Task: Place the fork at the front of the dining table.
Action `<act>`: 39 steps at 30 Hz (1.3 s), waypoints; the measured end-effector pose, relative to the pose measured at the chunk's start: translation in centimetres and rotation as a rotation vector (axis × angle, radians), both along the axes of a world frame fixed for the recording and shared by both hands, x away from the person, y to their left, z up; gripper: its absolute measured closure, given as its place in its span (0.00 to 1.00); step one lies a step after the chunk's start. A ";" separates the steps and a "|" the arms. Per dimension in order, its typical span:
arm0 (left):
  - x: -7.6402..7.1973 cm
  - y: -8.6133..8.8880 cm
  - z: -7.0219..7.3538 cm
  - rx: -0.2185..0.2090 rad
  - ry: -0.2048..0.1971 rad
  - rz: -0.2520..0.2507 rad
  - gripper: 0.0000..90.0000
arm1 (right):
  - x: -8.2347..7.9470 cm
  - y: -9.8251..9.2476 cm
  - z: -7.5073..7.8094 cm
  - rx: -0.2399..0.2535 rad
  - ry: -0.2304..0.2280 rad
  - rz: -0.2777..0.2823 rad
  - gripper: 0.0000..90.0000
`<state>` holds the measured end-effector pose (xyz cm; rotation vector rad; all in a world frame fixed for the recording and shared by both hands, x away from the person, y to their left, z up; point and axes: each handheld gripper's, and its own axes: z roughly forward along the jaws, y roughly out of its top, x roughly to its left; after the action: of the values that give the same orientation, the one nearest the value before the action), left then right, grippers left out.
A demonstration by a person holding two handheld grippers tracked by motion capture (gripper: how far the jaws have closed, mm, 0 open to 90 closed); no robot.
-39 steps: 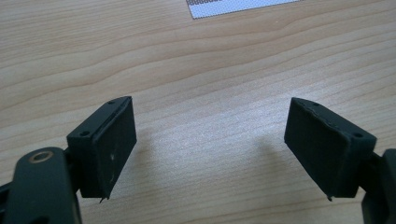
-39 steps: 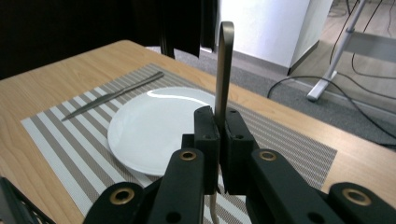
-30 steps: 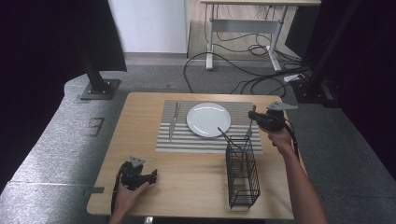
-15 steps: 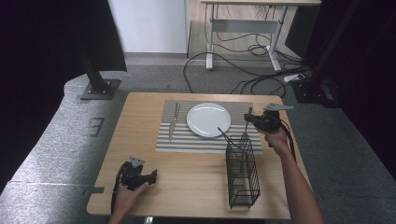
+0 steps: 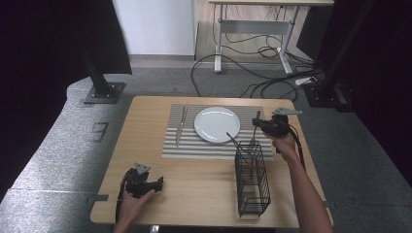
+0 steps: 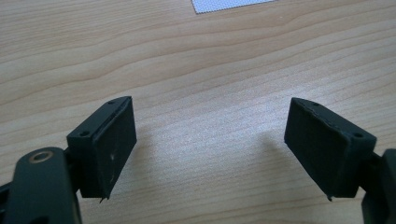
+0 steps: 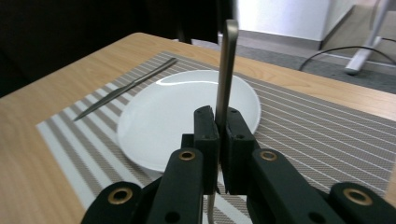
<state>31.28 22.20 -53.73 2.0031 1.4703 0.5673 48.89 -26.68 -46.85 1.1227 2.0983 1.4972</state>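
Now fork farther above basket

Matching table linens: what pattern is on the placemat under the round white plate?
Grey-and-white stripes on the rectangular woven placemat, clearest in the right gripper view.

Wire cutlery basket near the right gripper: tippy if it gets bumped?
Probably. The wire basket stands tall on a narrow base, so a push near its rim would likely tip it. Its thin open mesh suggests it's light and would slide on the smooth wooden table. The utensil leaning out of it may shift the balance slightly.
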 end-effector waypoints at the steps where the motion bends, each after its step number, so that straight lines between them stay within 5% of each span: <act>1: 0.0 0.0 0.0 0.000 0.000 0.000 0.19 | 0.1 0.1 0.0 -0.003 -0.001 -0.007 0.95; 13: 0.0 0.2 0.0 0.000 0.001 0.006 0.19 | 1.0 1.1 -0.4 -0.051 -0.004 -0.070 0.92; 26: -0.1 0.3 -0.1 0.004 0.003 0.013 0.19 | 2.1 0.9 -2.5 -0.086 0.098 -0.096 0.88; 39: -0.3 0.3 0.0 0.005 -0.002 0.014 0.19 | 2.2 1.1 -3.6 -0.125 0.132 -0.110 0.88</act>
<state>30.98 22.46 -53.75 1.9970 1.4839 0.5798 51.07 -25.63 -50.50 1.2982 2.1445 1.2559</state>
